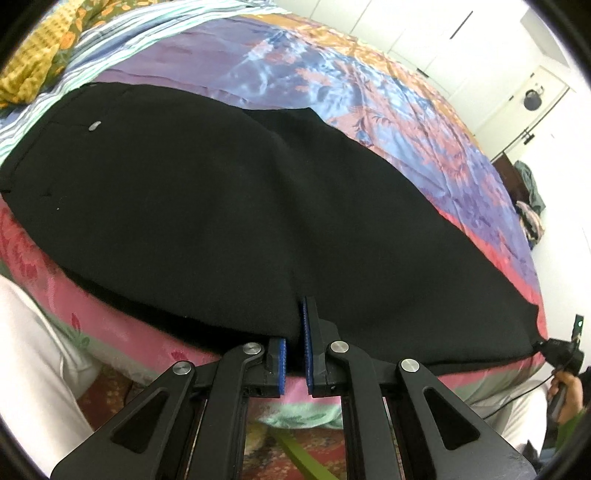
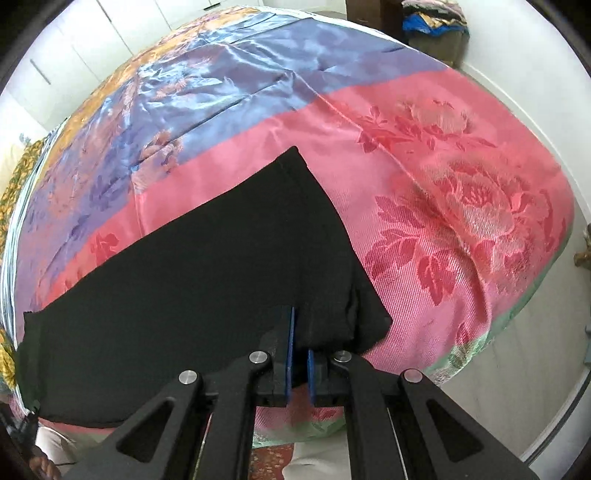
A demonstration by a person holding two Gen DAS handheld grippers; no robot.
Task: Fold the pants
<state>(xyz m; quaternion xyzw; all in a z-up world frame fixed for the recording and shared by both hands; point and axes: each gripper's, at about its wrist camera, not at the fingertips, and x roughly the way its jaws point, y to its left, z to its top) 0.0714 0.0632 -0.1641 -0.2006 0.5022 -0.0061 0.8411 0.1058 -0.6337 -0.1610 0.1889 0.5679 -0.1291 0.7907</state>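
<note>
We see the black pants (image 1: 229,206) lying flat along the near edge of a bed, on a satin bedspread (image 2: 443,192) with a pink floral border and a blue-purple field farther in. No container shows in either view, so we go straight to the grip points.

In the left wrist view the pants spread ahead of and to both sides of the left gripper (image 1: 294,343). Its blue-padded fingers (image 1: 306,325) stand close together with the near edge of the cloth between them, so we read it as pinched on the pants; the left finger is partly hidden under the fabric. The waistband with a small metal button (image 1: 94,126) lies far to the left of this gripper, and the leg runs off to the right, where the right gripper (image 1: 561,354) shows at the hem end, held in the person's hand (image 1: 565,391).

In the right wrist view the right gripper (image 2: 300,343) has its fingers narrowly spaced around the near corner of the leg end, the cloth bunched between the blue pads (image 2: 290,332). The hem (image 2: 321,206) rises ahead and slightly right of it, and the rest of the pants stretch away to its left.

Beyond the bed we see white wardrobe doors (image 1: 436,33) and a pile of clothes (image 2: 436,18).
</note>
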